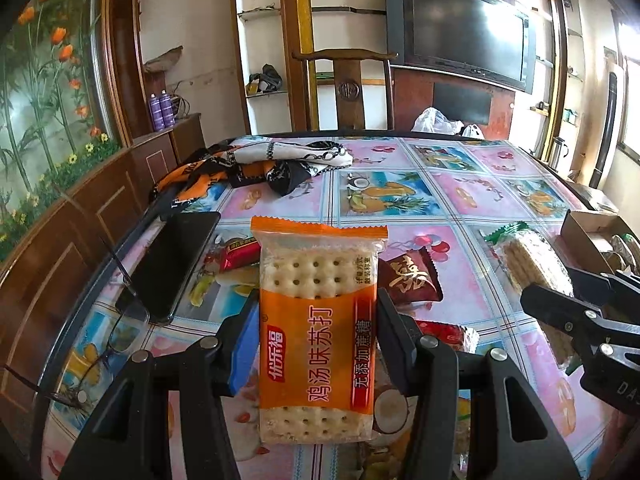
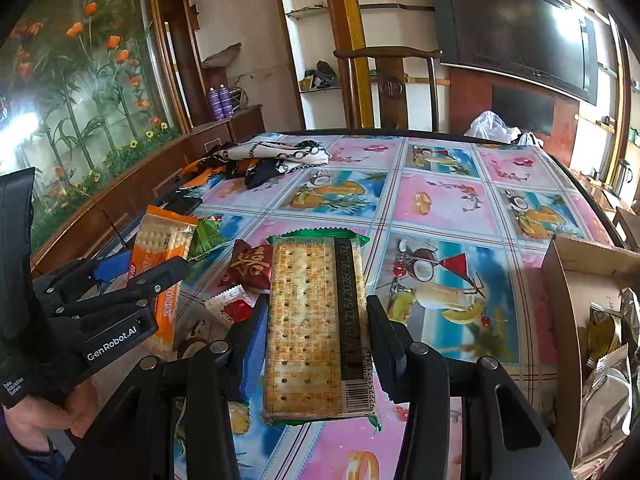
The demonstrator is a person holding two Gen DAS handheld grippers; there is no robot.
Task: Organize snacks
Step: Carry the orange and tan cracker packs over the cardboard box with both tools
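Note:
My left gripper (image 1: 318,320) is shut on an orange soda-cracker pack (image 1: 320,328) and holds it above the table. It also shows in the right wrist view (image 2: 160,264). My right gripper (image 2: 316,328) is shut on a green-edged cracker pack (image 2: 316,328), seen from the left wrist view (image 1: 532,268) too. A dark red candy packet (image 1: 412,276) and a red-and-white packet (image 1: 444,334) lie on the table between the grippers. A cardboard box (image 2: 560,280) with foil snack packets (image 2: 608,380) stands at the right.
A black phone (image 1: 172,264) and glasses (image 1: 116,332) lie at the table's left edge. A patterned scarf (image 1: 264,164) lies at the back left. A wooden chair (image 1: 348,88) stands behind the table with its floral tablecloth (image 1: 440,184). White plastic bags (image 1: 440,120) sit at the far edge.

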